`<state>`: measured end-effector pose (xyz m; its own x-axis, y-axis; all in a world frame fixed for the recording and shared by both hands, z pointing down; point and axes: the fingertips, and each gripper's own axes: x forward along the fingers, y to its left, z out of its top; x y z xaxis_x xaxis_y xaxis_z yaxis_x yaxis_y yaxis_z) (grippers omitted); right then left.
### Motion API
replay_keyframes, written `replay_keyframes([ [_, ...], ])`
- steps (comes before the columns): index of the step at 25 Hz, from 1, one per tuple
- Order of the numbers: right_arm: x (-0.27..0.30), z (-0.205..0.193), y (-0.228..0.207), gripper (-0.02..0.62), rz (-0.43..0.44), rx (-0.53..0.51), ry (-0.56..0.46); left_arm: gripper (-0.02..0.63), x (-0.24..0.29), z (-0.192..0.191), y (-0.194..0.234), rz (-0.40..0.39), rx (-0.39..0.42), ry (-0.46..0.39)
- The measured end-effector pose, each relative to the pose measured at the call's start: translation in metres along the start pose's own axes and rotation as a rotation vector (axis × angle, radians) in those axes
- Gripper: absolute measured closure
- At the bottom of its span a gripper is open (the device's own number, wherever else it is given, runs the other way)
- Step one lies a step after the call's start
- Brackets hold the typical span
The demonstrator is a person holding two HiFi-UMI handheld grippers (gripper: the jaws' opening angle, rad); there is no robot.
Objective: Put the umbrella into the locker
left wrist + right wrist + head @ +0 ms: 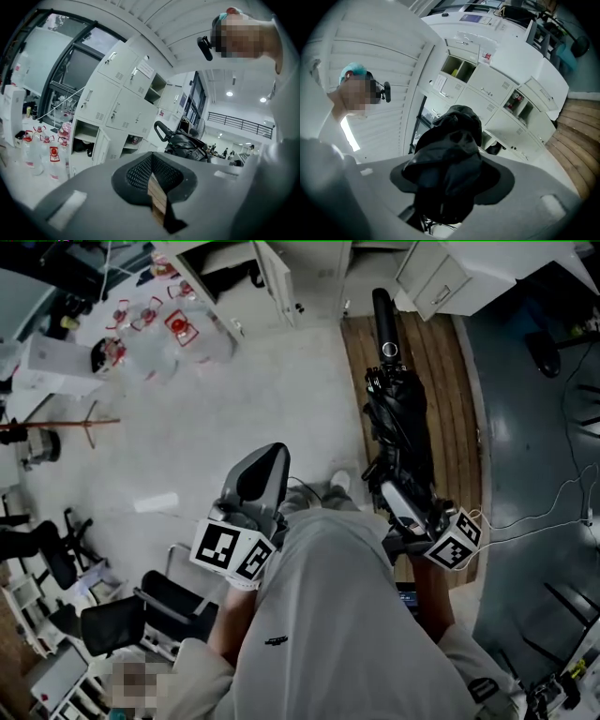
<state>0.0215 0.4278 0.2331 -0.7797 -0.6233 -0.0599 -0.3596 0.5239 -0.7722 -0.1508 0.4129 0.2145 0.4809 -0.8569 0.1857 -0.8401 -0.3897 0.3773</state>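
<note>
A folded black umbrella [398, 418] lies level in front of me, its straight handle [382, 310] pointing toward the white lockers [281, 277]. My right gripper [401, 491] is shut on the umbrella's bunched fabric, which fills the jaws in the right gripper view [451, 159]. My left gripper [265, 465] is held to the left of it, apart from the umbrella, jaws shut with nothing between them. From the left gripper [151, 165] I see the umbrella [185, 143] off to the right and lockers [117, 108] ahead, some with doors open.
Several bottles with red labels [178, 329] stand on the floor at the left, also visible in the left gripper view [54, 154]. A black office chair [112, 620] is behind me at the left. Wooden flooring [455, 399] runs under the umbrella; cables [562, 502] lie at the right.
</note>
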Motion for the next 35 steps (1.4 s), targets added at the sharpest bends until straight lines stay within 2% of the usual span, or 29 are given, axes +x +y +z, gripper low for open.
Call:
replay_keyframes([
  [8,-0.044,0.020,-0.026,0.313,0.017,0.003,0.034,0.588,0.033,-0.015,-0.054,-0.014,0.026,-0.011],
  [12,-0.062,0.021,-0.048,0.314,-0.010,0.039,0.045,0.588,0.043,-0.021,-0.070,0.001,0.032,-0.017],
  [16,-0.076,0.033,-0.055,0.313,-0.034,0.060,0.012,0.588,0.053,-0.013,-0.086,-0.019,0.059,-0.006],
  [26,-0.072,0.041,-0.076,0.313,-0.102,0.093,-0.050,0.588,0.096,-0.011,-0.092,-0.103,0.065,0.017],
  [35,-0.035,0.064,-0.091,0.313,-0.142,0.088,-0.076,0.588,0.138,0.008,-0.062,-0.147,0.050,0.023],
])
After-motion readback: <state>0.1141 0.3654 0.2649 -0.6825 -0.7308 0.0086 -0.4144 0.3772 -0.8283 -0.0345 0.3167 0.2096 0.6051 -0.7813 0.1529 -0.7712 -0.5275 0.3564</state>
